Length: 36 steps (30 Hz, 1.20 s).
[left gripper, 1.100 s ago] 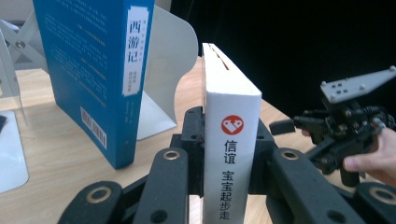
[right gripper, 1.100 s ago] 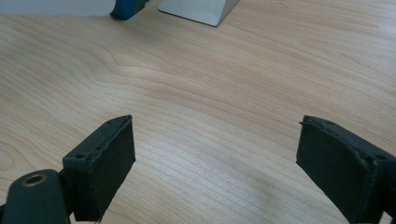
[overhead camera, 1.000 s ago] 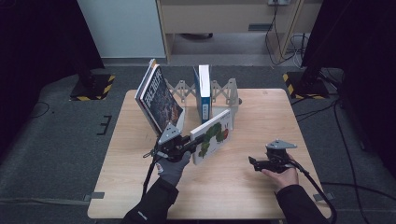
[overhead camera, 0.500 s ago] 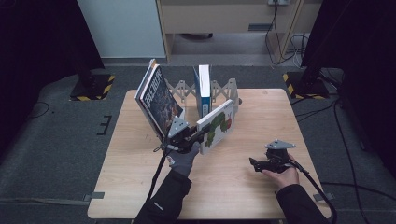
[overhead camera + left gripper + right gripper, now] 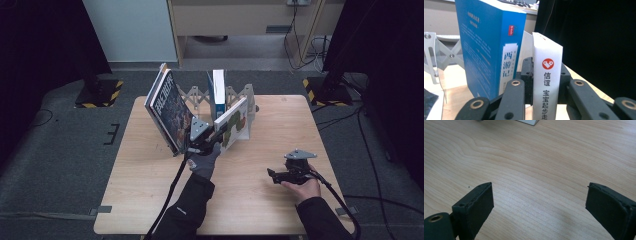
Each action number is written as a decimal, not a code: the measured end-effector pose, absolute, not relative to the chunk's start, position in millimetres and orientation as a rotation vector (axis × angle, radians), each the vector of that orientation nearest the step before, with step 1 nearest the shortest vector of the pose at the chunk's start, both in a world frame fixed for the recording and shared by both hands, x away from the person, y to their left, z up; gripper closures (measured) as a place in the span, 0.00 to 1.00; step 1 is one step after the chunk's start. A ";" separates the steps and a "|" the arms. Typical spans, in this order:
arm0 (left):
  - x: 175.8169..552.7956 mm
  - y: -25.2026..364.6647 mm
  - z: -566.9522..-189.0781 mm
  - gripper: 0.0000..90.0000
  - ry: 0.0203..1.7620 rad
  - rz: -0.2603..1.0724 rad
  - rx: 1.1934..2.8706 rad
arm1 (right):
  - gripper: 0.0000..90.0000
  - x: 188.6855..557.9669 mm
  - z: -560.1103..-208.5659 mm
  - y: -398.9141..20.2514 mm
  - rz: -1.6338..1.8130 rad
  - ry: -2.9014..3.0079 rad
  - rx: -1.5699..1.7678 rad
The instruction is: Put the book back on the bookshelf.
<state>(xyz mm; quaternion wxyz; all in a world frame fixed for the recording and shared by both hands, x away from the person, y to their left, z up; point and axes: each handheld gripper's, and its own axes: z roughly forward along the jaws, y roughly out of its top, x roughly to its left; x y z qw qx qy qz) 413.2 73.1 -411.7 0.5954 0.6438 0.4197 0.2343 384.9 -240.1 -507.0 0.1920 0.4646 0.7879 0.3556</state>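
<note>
Your left hand-held gripper [image 5: 541, 100] clamps the thin white-spined picture book [image 5: 547, 82], tilted just beside the upright blue book [image 5: 486, 50]. Your right hand-held gripper [image 5: 539, 207] gapes wide and empty over bare wooden worktop [image 5: 544, 157].

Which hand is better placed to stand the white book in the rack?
Left. Its tongs are shut on the white book, tilted right beside the blue book in the rack. The right tongs rest open over bare table.
</note>
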 end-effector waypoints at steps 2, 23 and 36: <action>415.3 69.0 -411.3 0.83 0.972 0.562 1.486 | 0.09 385.5 -507.1 -240.8 1.000 2.213 1.298; 441.5 45.8 -429.0 0.83 1.019 0.586 1.478 | 0.09 387.5 -508.2 -240.0 0.996 2.224 1.295; 449.4 37.8 -438.2 0.83 1.031 0.610 1.459 | 0.10 387.8 -508.3 -240.6 1.002 2.225 1.297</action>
